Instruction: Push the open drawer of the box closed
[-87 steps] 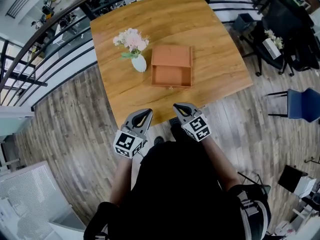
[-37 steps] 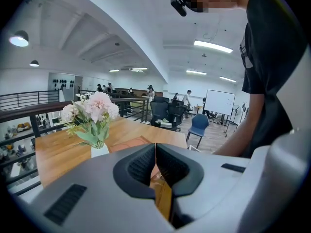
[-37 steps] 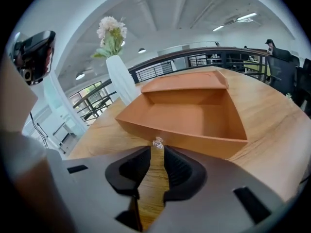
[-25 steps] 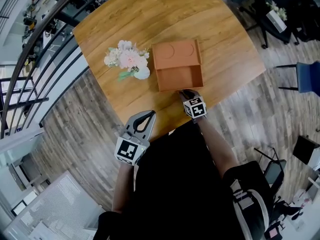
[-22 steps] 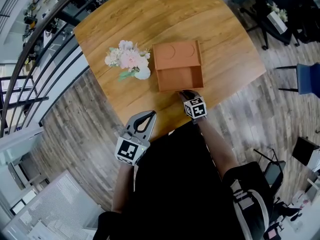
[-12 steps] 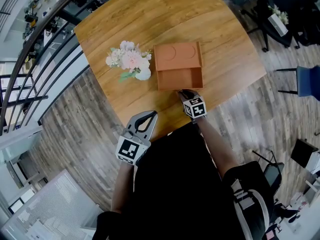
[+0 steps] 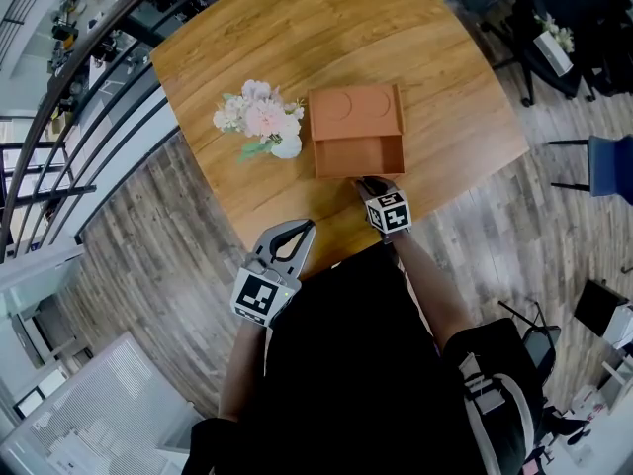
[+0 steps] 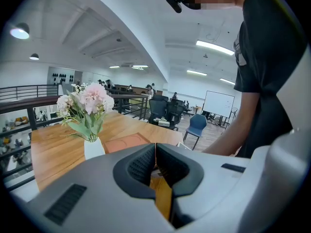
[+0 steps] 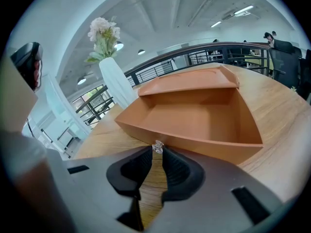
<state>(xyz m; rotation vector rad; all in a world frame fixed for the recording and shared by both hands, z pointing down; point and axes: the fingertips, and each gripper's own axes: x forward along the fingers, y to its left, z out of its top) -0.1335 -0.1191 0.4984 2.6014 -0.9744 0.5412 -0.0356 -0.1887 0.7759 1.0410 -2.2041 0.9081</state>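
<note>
Terracotta drawer (image 7: 358, 154) stands pulled out of its box (image 7: 354, 115) toward the person, empty, on the wooden surface (image 7: 297, 38) beside a flower vase (image 7: 285, 146); the push looks about to begin. Right claw (image 9: 156, 153), jaws slightly apart and gripping nothing, has its tips at the clear knob (image 9: 158, 147) on the drawer front, so the next move calls for a straight, level shove inward; left claw (image 8: 155, 152) hangs closed and empty

Square wooden table (image 7: 297, 38) on grey wood-plank floor (image 7: 138, 265), black metal railing (image 7: 109, 97) along the table's left side, blue chair (image 7: 613, 166) and black office chairs (image 7: 584, 28) to its right, whiteboard (image 8: 218, 103) beyond, ceiling strip lights (image 8: 216, 46) overhead.
</note>
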